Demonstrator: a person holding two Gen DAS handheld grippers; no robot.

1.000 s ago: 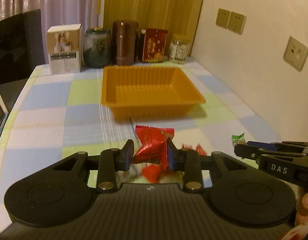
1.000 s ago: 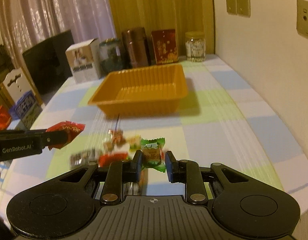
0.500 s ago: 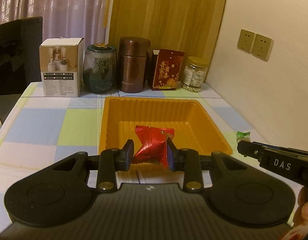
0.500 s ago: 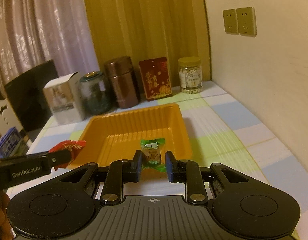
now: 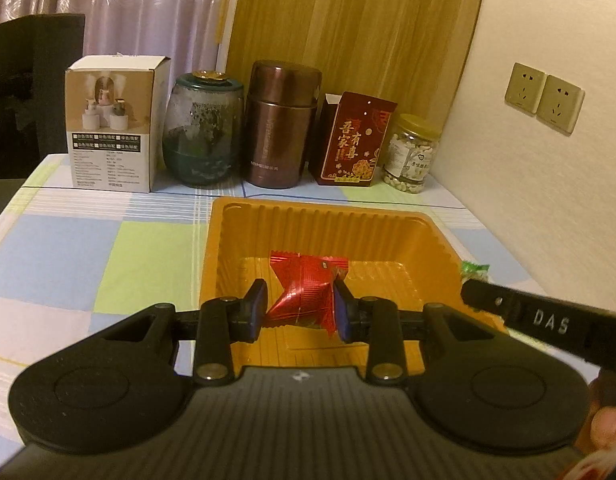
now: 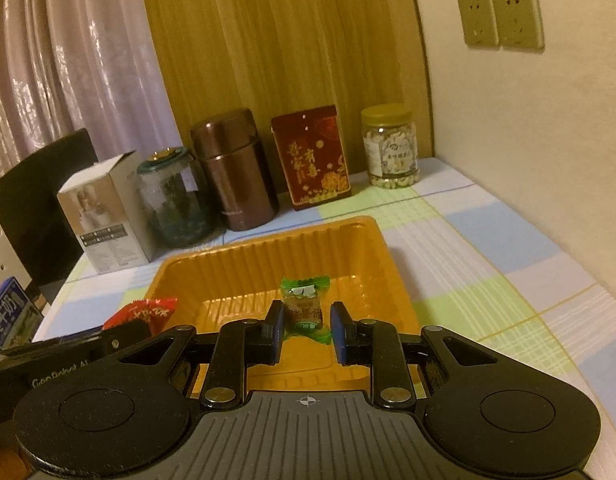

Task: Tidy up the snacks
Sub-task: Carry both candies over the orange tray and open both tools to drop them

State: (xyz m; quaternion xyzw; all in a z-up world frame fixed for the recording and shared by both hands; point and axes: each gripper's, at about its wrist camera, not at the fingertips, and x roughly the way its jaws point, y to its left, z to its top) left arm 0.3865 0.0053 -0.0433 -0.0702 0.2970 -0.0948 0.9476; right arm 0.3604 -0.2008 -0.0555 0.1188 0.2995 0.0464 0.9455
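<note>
both candies held over the orange tray

our left gripper (image 5: 300,310) is clamped on a red foil-wrapped candy (image 5: 304,290). our right gripper (image 6: 306,330) pinches a green-wrapped candy (image 6: 304,306). both hang above the orange plastic tray (image 5: 328,216) on the checked tablecloth (image 5: 88,248); jars and boxes line the far edge.

Near wall of orange tray (image 5: 436,240) hidden behind left gripper (image 5: 300,308) body, toward 6 o'clock. Lower end of red candy (image 5: 304,296) masked by the pads. Green candy (image 6: 304,308) wrapper tails tucked behind right gripper (image 6: 306,330) fingers. Blue carton (image 6: 8,316) cut off at 9 o'clock edge. A fingertip (image 5: 608,426) cropped at 4 o'clock. Small print on white box (image 5: 112,128) too small to read.
</note>
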